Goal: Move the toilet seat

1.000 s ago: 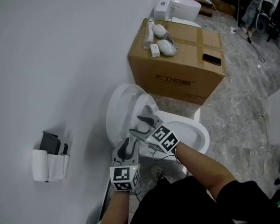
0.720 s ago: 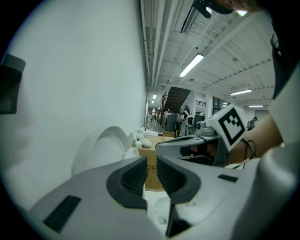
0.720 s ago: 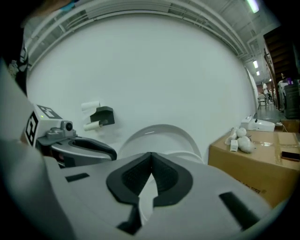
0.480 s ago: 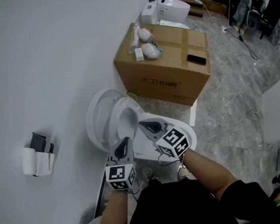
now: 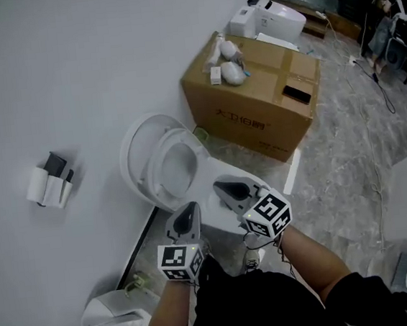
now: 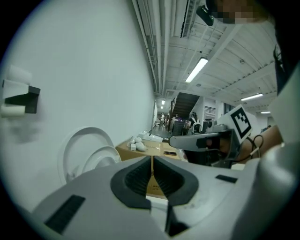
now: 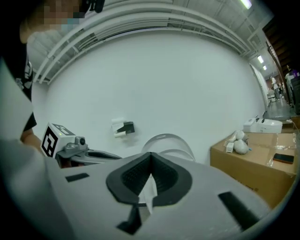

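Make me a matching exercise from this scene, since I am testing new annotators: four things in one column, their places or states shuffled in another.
Things:
1. white plastic toilet seat
2. brown cardboard box
3. flat black rectangular device
4. left hand-held gripper

Places or states:
A. lies on top of the box
B. jaws together, nothing between them
C. raised upright toward the white wall
D. stands on the grey marbled floor

Pairs: 1-C, 2-D, 3-A, 4-B.
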`<control>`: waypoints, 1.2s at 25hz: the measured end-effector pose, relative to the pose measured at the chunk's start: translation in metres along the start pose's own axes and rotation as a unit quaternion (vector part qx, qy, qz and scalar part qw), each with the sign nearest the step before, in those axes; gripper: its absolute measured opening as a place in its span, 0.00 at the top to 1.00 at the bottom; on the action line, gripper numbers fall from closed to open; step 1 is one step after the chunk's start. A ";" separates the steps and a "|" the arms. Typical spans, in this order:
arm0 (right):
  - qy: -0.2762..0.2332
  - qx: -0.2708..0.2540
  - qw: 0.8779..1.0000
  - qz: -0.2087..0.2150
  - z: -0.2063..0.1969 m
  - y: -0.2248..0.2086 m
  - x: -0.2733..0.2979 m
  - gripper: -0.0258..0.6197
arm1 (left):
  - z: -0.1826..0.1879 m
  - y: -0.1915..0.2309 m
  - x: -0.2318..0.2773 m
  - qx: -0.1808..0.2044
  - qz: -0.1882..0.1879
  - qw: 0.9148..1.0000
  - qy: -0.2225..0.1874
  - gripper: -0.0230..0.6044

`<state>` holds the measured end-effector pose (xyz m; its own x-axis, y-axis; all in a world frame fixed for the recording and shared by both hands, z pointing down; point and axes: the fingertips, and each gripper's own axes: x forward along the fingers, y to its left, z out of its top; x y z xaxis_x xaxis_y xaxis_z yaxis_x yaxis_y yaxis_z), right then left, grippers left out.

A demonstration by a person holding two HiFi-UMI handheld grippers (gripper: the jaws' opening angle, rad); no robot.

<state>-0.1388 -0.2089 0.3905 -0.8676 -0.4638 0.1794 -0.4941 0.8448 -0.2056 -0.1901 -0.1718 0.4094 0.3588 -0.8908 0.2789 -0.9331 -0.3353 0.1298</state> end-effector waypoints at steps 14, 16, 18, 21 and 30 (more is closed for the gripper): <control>0.048 0.014 0.992 0.115 -0.047 0.113 0.027 0.95 | -0.038 0.031 -0.121 -0.038 0.122 0.992 -0.004 0.94; 0.054 0.009 0.991 0.124 -0.049 0.140 0.033 0.95 | -0.040 0.039 -0.148 -0.042 0.130 0.991 -0.006 0.94; 0.058 0.006 0.990 0.127 -0.051 0.167 0.040 0.95 | -0.043 0.049 -0.173 -0.045 0.134 0.990 -0.007 0.94; 0.062 0.003 0.990 0.123 -0.053 0.202 0.050 0.95 | -0.046 0.066 -0.206 -0.047 0.132 0.990 -0.009 0.94; 0.067 0.004 0.996 0.053 -0.080 0.257 0.032 0.95 | -0.070 0.078 -0.255 -0.045 0.073 0.996 -0.010 0.94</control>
<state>-0.2892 0.0146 0.4201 -0.8994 -0.3323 0.2840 -0.4017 0.8845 -0.2374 -0.3529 0.0502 0.4147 0.2176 -0.9345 0.2818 -0.9694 -0.1733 0.1738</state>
